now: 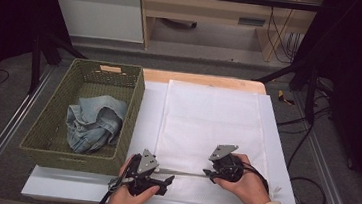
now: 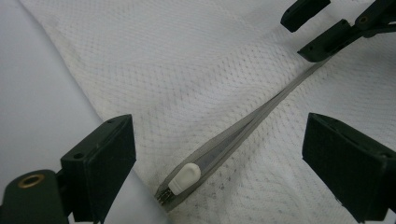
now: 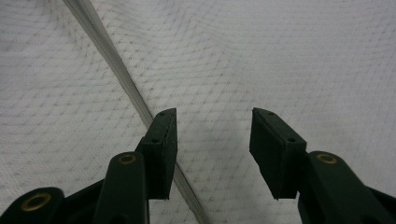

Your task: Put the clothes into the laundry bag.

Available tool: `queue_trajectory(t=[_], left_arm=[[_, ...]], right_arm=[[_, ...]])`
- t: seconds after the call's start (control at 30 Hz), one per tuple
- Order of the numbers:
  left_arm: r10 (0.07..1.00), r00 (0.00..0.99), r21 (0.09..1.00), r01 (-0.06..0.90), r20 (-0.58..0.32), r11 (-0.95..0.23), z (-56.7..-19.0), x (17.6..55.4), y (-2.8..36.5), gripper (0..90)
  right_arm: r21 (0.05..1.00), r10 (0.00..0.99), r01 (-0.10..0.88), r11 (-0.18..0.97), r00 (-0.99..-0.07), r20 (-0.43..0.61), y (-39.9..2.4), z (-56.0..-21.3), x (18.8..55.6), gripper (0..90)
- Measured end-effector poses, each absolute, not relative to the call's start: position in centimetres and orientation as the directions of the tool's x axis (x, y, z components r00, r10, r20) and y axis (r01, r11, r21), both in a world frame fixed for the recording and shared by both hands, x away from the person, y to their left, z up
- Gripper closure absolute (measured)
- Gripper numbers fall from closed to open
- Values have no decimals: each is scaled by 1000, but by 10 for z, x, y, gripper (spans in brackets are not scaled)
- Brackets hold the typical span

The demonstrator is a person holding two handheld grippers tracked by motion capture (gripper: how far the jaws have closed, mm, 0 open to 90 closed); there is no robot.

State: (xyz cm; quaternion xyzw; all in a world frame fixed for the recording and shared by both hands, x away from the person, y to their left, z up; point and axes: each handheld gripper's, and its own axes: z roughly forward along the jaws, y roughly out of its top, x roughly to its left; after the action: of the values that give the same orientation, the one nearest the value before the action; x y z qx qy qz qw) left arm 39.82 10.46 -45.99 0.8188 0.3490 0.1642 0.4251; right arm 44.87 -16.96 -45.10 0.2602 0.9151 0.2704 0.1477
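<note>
Scene: While a person works 2 handheld grippers at the near edge of a worktop (image 1: 206,80), a white mesh laundry bag (image 1: 211,120) lies flat on a white sheet, its zipper (image 1: 184,172) running along the edge closest to the person.

Left gripper: The left gripper (image 2: 219,163) has its fingers (image 2: 100,163) spread wide on either side of the zipper's white pull tab (image 2: 185,177), gripping nothing; the tab sits at the end of the track, between the pads but apart from both.

Right gripper: The right gripper (image 3: 212,149) is farther along the same zipper, fingers (image 3: 161,149) about half open with bare mesh between them; 1 pad stands right at the zipper tape, and whether it touches the tape cannot be told. Nothing is clamped.

Basket: A green woven basket (image 1: 133,107) stands just beside the bag on the left, with crumpled denim jeans (image 1: 94,121) inside.

Progress: Judging by the layout, the job is opening the bag to load the jeans. The track beyond the tab looks shut, so the zipper appears unopened. Both grippers are in position; gripping the tab, steadying the mesh, drawing the slider along and moving the jeans all seem left to do.
</note>
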Motion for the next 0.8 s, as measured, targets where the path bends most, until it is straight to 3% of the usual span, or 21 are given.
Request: queue_trajectory(t=[0.8], left_arm=[[708,706,806,437,-31,-400,-461,397,102,96]], right_arm=[[539,517,389,747,-849,-105,-164,-460,452,471]])
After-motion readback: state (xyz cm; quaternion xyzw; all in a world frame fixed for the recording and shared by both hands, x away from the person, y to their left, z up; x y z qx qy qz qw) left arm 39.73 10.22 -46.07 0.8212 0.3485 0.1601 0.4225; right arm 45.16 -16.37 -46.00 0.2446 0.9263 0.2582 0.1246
